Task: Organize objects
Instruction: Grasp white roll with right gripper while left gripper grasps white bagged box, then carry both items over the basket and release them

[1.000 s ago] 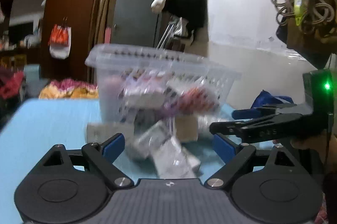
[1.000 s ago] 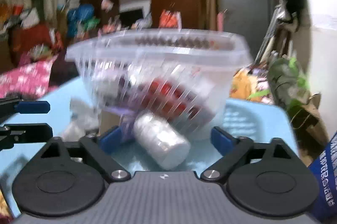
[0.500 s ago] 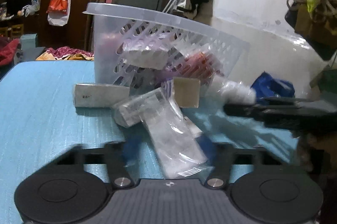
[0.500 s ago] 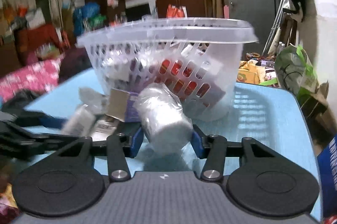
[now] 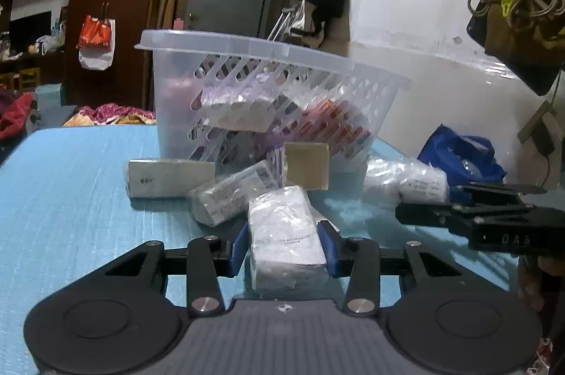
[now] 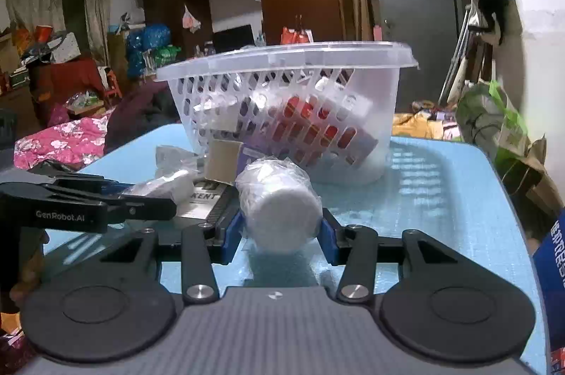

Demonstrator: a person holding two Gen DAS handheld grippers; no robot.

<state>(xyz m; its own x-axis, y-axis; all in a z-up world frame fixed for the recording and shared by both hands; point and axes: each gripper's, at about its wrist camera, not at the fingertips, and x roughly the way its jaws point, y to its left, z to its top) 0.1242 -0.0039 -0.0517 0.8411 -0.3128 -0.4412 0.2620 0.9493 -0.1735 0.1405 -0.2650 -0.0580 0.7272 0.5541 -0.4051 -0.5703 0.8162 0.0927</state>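
My left gripper (image 5: 284, 246) is closing its jaws on a white plastic-wrapped packet (image 5: 286, 230) that lies on the blue table (image 5: 70, 184); both blue pads touch its sides. My right gripper (image 6: 280, 233) is shut on a white wrapped jar (image 6: 279, 202) lying on its side. In the left wrist view this jar (image 5: 420, 186) sits at the right gripper's tips. Behind both stands a clear slotted basket (image 6: 282, 57) with several packets inside.
Loose items lie in front of the basket (image 5: 247, 46): a grey box (image 5: 169, 177), a wrapped box (image 5: 229, 195) and a tan box (image 5: 305, 170). A blue bag (image 5: 459, 156) lies at the table's right edge by the white wall.
Both grippers went from wide open to closed on their items: the left on the white packet, the right on the white jar. The right gripper moved in toward the jar.
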